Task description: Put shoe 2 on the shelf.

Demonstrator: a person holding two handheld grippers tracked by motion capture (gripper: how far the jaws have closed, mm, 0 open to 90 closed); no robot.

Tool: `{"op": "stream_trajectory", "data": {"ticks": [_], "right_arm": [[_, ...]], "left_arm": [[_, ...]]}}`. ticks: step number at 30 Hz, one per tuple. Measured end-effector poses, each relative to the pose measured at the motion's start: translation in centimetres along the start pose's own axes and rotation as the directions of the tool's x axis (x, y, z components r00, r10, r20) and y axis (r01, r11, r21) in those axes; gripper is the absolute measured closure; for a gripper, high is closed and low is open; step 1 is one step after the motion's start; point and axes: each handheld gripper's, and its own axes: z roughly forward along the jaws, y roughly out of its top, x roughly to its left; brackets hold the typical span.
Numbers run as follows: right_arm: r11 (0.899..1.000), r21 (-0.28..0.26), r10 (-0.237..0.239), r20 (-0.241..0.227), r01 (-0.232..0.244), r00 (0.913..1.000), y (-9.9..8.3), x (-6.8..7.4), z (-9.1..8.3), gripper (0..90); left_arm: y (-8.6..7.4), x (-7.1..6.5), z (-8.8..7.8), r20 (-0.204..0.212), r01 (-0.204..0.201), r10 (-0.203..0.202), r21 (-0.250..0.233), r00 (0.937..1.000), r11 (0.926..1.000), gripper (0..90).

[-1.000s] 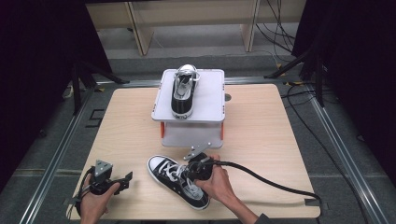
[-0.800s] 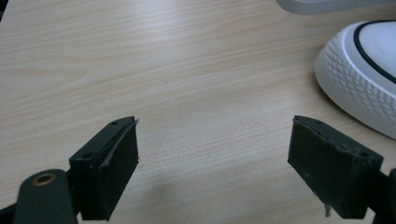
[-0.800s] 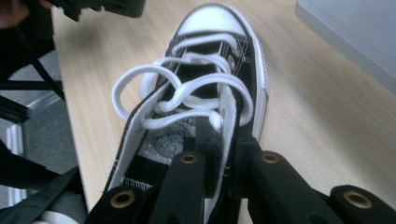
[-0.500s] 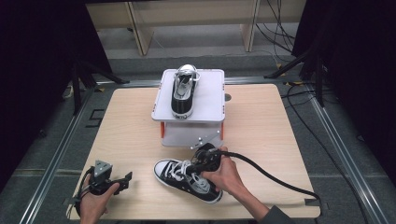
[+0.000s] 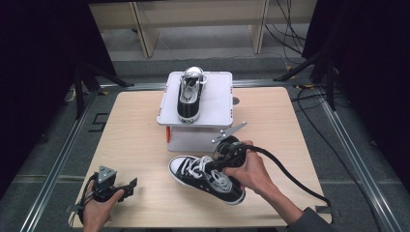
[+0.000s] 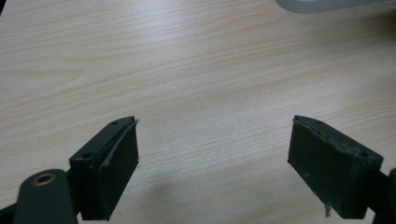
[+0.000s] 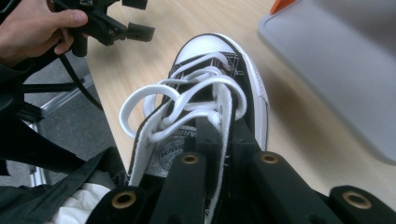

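Over on the left, the left hand-held gripper (image 5: pixel 126 186) sits low at the counter (image 5: pixel 300 125) edge, jaws spread wide with nothing but bare wood between its pads (image 6: pixel 114 158), parked out of the way, I'd say, so the other hand has room. Moving to the middle: the loose sneaker (image 5: pixel 205 177) hangs near the counter's front, toe (image 7: pixel 205 49) pointing left and away. The right hand-held gripper (image 5: pixel 223 160) is clamped narrow on the sneaker's side wall by the tongue (a thin edge, hence the near-closed jaws). That grip at the collar lets the shoe dangle level for carrying. Behind it, the grey platform (image 5: pixel 220 99) already carries a matching sneaker (image 5: pixel 189 94) on its left half, leaving the right half bare, most likely for this one. The count: two sneakers, two hand-held grippers, one platform.
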Motion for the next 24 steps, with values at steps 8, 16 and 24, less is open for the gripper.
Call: {"op": "stream_trajectory", "data": {"ticks": [8, 16, 24], "right_arm": [[0.998, -0.031, -0.049, 0.042, 0.050, 0.9979, 1.8, 0.6, -5.0, 87.1], [0.997, -0.079, -0.019, 0.083, 0.025, 0.9964, 3.4, 0.5, -10.0, 87.1], [0.991, -0.132, 0.040, 0.167, -0.018, 0.9851, 4.8, -1.2, -13.7, 87.1]], "left_arm": [[0.0, 0.1, 0.0, 0.001, 0.002, -0.002, 0.000, 1.0000, 1.0000, 15.7], [0.0, 0.0, -0.1, 0.000, 0.001, -0.001, 0.000, 1.0000, 1.0000, 15.7], [0.0, 0.0, 0.0, 0.001, 0.002, -0.002, 0.000, 1.0000, 1.0000, 15.7]]}}
